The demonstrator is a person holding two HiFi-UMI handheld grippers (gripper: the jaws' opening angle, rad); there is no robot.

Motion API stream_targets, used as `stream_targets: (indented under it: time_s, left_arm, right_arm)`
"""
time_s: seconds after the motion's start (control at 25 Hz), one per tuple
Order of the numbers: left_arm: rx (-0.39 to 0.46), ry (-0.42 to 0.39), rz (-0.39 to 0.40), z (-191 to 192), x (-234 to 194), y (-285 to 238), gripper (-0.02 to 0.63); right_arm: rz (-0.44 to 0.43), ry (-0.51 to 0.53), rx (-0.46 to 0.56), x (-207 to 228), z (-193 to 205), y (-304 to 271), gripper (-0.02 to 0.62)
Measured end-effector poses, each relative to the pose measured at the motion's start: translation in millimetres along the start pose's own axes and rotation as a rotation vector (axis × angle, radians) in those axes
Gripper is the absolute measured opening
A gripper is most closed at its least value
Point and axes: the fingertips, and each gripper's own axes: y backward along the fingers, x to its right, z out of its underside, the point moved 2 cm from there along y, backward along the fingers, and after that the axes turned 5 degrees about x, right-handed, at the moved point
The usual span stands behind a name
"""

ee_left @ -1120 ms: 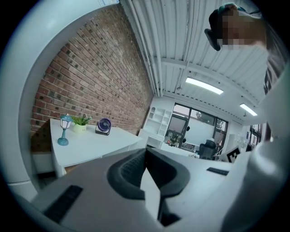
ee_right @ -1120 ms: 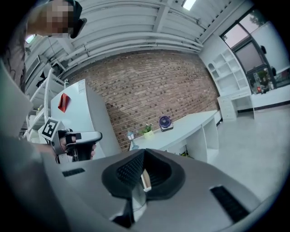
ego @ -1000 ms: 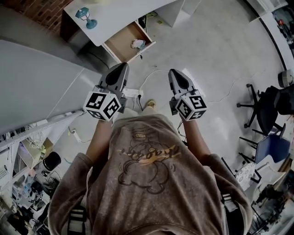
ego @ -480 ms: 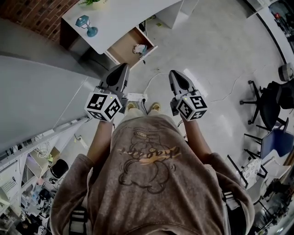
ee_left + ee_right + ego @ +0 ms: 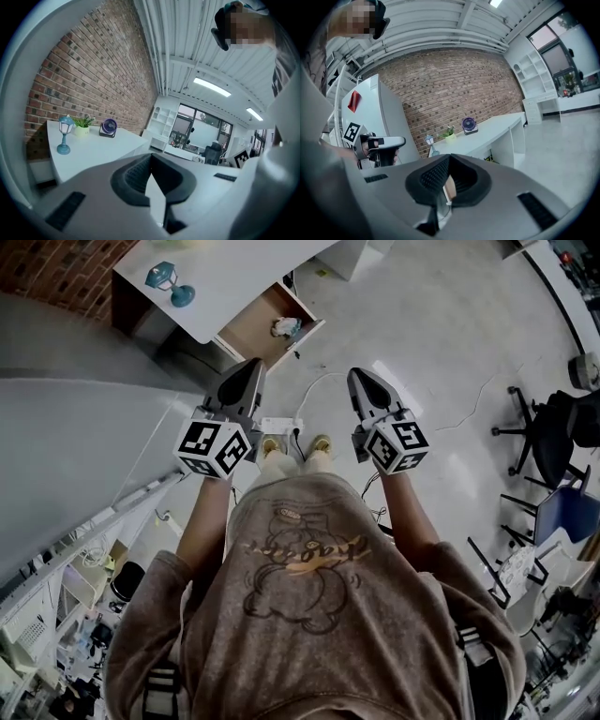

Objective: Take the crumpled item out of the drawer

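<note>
Head view looks down on a person standing on the pale floor, holding a gripper out in front in each hand. The left gripper has its jaws pressed together on nothing, and the right gripper is likewise closed and empty; neither touches anything. Well ahead of them, the crumpled item lies in the open wooden drawer under the white desk, where a blue lamp stands. Each gripper's cube carries black-and-white square markers. Lettering on the person's sweatshirt is too distorted to read.
</note>
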Motion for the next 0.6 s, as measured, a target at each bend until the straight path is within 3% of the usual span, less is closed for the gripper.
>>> stream_targets:
  time_s: [0.6]
  left_arm:
    - [-0.074, 0.042, 0.018, 56.2, -50.2, -42.8, 0.008]
  right_arm:
    - [0.020, -0.015, -0.065, 30.5, 44.0, -46.8, -0.003]
